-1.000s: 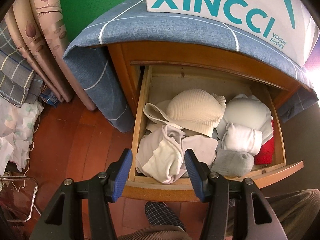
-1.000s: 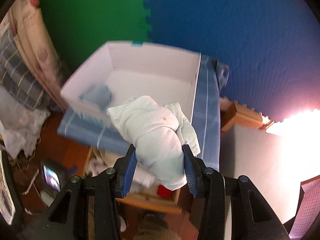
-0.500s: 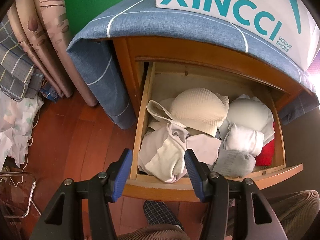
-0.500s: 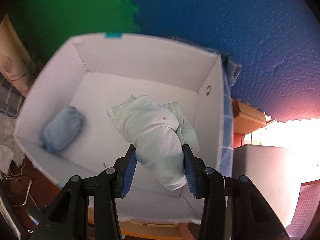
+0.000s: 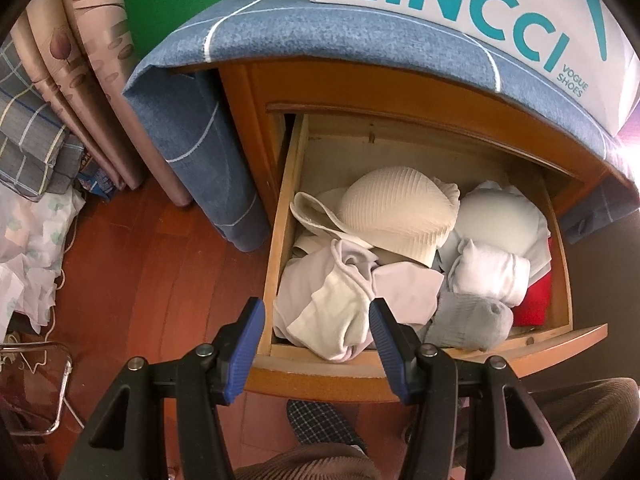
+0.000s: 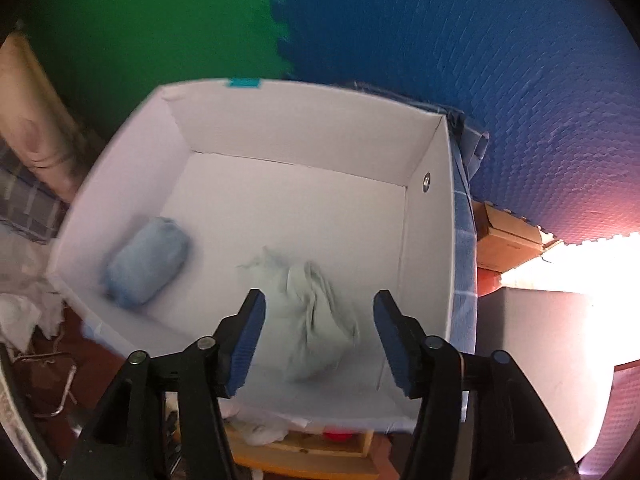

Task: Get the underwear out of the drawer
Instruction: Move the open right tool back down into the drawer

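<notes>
The open wooden drawer (image 5: 280,248) holds a heap of underwear: a cream ribbed bra (image 5: 396,212), a pale grey bra (image 5: 496,220), white rolled pieces (image 5: 486,276), a grey piece (image 5: 468,320) and a red one (image 5: 532,304). My left gripper (image 5: 316,330) is open and empty above the drawer's front left corner. My right gripper (image 6: 318,326) is open above the white box (image 6: 424,264). A pale green piece of underwear (image 6: 312,320) lies blurred in the box below it. A light blue roll (image 6: 146,262) lies at the box's left.
The white XINCCI shoe box (image 5: 460,12) stands on the blue cloth (image 5: 280,36) over the cabinet. Folded bedding (image 5: 36,128) and a metal frame (image 5: 36,384) are on the wood floor at left. My slipper (image 5: 320,420) is below the drawer front.
My right gripper opened and let go of the pale green underwear, which dropped into the white box. My left gripper drifted slightly, staying open over the drawer.
</notes>
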The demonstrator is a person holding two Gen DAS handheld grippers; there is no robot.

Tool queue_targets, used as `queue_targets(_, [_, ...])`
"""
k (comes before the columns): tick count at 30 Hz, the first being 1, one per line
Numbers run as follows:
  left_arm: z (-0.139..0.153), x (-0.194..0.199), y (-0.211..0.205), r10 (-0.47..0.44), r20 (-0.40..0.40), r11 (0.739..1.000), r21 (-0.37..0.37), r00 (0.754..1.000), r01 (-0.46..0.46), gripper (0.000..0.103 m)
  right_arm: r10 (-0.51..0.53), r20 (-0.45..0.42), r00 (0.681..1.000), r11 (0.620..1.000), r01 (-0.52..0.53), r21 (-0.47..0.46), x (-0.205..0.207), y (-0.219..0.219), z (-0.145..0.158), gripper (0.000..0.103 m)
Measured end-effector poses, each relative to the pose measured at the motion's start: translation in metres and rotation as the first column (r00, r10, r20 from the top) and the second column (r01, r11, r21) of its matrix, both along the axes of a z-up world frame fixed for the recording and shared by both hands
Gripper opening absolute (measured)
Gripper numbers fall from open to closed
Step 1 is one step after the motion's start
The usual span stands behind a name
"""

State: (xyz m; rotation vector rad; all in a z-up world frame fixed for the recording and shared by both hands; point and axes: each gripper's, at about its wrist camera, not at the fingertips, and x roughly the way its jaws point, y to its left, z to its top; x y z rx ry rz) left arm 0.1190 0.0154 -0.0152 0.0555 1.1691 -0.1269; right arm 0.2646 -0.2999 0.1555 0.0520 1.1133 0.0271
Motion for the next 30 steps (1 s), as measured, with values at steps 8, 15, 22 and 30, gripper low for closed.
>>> queue_targets(8, [-0.002,0.001,0.003,-0.01,-0.023,0.998,-0.055,1.0,0.009,0.055,0.133,0.047,0.99,0.99,-0.135,0.04,-0.092,0.012,0.015,0.058])
queue_targets(15, [-0.001,0.001,-0.002,0.002,-0.011,1.0,0.025,1.0,-0.002,0.055,0.186,-0.09,0.978,0.982,-0.184,0.034,-0.131,0.032,-0.048,0.057])
queue_targets(22, [0.001,0.001,-0.011,0.001,0.016,0.987,0.162,1.0,-0.004,0.055,0.166,-0.308,0.937,0.986,-0.156,0.057,-0.132,0.049,-0.144,0.052])
queue_targets(30, [0.001,0.009,-0.011,-0.005,0.01,0.982,0.187,1.0,0.003,0.055,0.126,-0.41,0.903,0.991,-0.092,0.102,-0.121,0.061,-0.2,0.052])
